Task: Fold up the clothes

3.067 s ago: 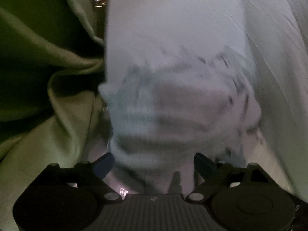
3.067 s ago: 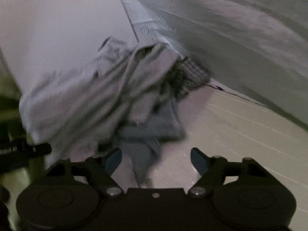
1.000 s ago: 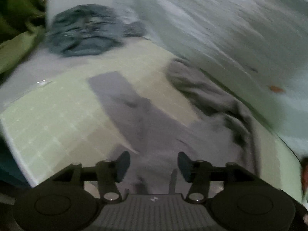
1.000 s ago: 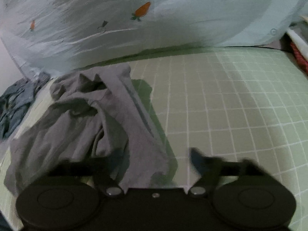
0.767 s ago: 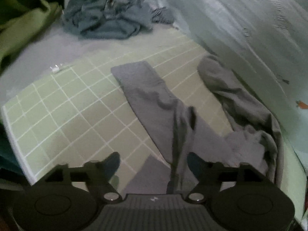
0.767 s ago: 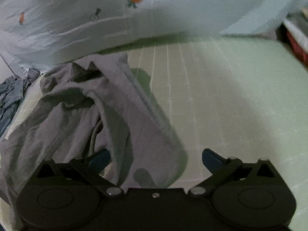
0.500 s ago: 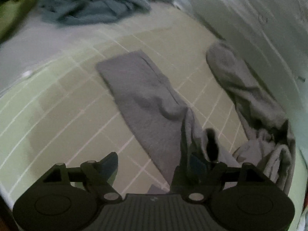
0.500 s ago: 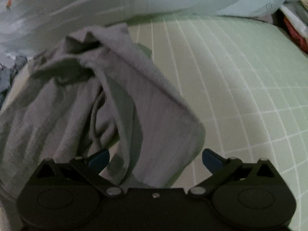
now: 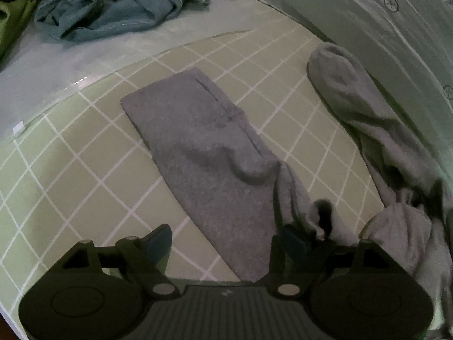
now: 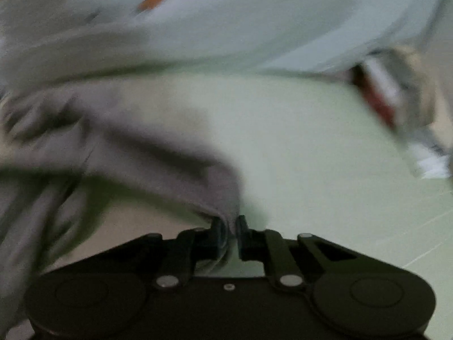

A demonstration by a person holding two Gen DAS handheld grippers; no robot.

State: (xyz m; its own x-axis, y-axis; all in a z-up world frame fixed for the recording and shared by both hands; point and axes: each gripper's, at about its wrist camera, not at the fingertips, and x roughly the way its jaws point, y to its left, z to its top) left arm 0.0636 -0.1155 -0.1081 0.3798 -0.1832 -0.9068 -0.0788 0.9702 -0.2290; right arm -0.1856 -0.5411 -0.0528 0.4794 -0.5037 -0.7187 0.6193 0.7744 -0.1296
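Note:
A grey garment (image 9: pixel 203 141) lies on the green gridded mat (image 9: pixel 70 170). One long part is flat in the middle, another (image 9: pixel 354 99) runs along the right, and the rest is bunched at the lower right. My left gripper (image 9: pixel 223 236) hovers over the near end of the flat part. Its jaws are opening and stand wide, with the cloth lying below them and nothing pinched. In the blurred right wrist view my right gripper (image 10: pixel 228 226) is closing, and its jaws pinch an edge of the grey garment (image 10: pixel 158 153), which stretches away to the left.
A heap of blue clothes (image 9: pixel 113 8) sits at the far left beyond the mat. A pale printed quilt (image 9: pixel 382 28) borders the mat on the right and fills the background (image 10: pixel 226 28). Red and white items (image 10: pixel 379 99) lie at the mat's far right.
The right gripper went from wide open over the garment's edge to pinched on it, and its view has swung and blurred. The left gripper came down closer to the flat part with wider jaws.

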